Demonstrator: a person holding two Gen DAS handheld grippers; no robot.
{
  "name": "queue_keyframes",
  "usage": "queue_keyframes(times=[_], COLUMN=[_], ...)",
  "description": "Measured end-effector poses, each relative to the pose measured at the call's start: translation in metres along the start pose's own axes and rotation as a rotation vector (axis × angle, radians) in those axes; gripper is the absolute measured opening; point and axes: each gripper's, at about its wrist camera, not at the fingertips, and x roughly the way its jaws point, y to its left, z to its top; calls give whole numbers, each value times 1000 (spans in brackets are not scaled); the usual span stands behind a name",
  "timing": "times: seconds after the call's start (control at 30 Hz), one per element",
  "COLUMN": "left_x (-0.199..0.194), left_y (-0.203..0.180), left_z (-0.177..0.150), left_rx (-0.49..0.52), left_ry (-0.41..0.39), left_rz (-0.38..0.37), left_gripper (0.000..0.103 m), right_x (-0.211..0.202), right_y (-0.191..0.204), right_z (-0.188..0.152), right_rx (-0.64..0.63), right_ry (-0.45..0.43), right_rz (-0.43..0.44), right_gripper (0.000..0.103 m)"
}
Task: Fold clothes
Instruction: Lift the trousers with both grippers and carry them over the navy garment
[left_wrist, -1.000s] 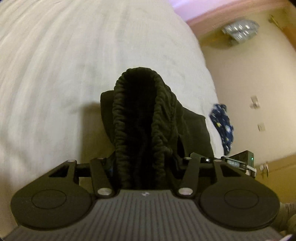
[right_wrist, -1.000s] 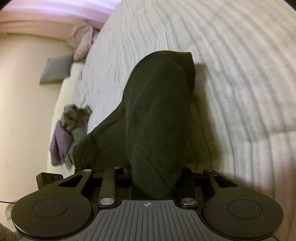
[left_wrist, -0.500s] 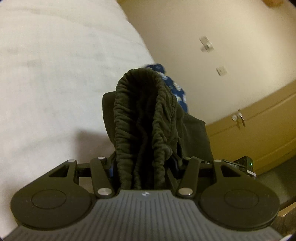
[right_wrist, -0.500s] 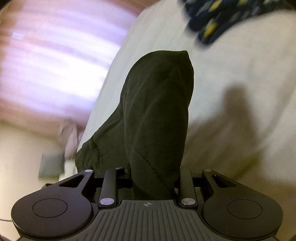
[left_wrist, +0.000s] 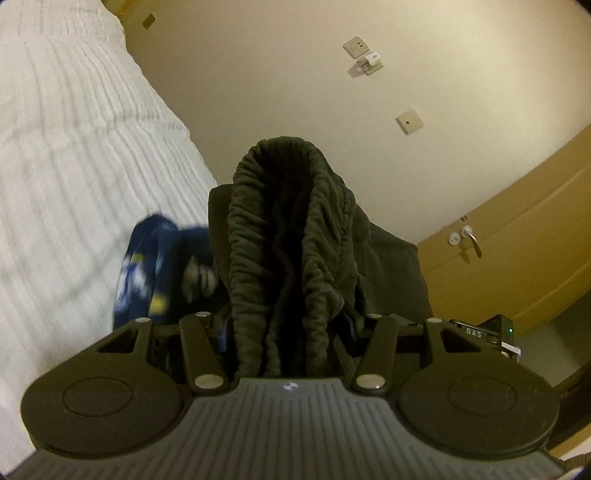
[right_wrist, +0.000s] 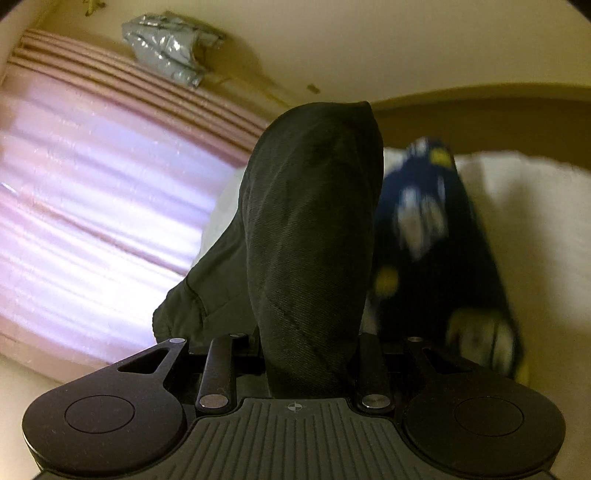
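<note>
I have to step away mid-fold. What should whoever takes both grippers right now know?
Left gripper: shut on the gathered waistband of the dark green garment.
Right gripper: shut on a smooth fold of the same garment.
The garment is lifted, carried between both grippers beside the white bed. A blue patterned garment lies on the bed.
Done: garment gathered and picked up.
Left: set it down; whether its folding is finished cannot be told.

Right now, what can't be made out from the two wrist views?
- Left gripper fingertips: left wrist view, buried in the bunched dark garment.
- Right gripper fingertips: right wrist view, covered by the same garment.
- Blue patterned cloth: motion-blurred in both views, print unreadable.
- Garment's lower part: hidden below both grippers.
</note>
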Motion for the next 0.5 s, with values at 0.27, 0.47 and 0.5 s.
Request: queue_keyframes(times=[0.27, 0.47, 0.5], left_x=[35, 47, 46], left_y=[29, 58, 60], left_z=[4, -8, -8], left_rx=[-39, -65, -72], left_ry=[64, 68, 66], left_rz=[47, 101, 105], left_gripper=[48, 51, 51], right_x=[34, 63, 62], right_y=[-40, -72, -73], right_z=[33, 31, 29], right_rx=[53, 56, 45], right_ry=[61, 92, 76], right_rz=[-9, -82, -91], right_gripper=[28, 49, 49])
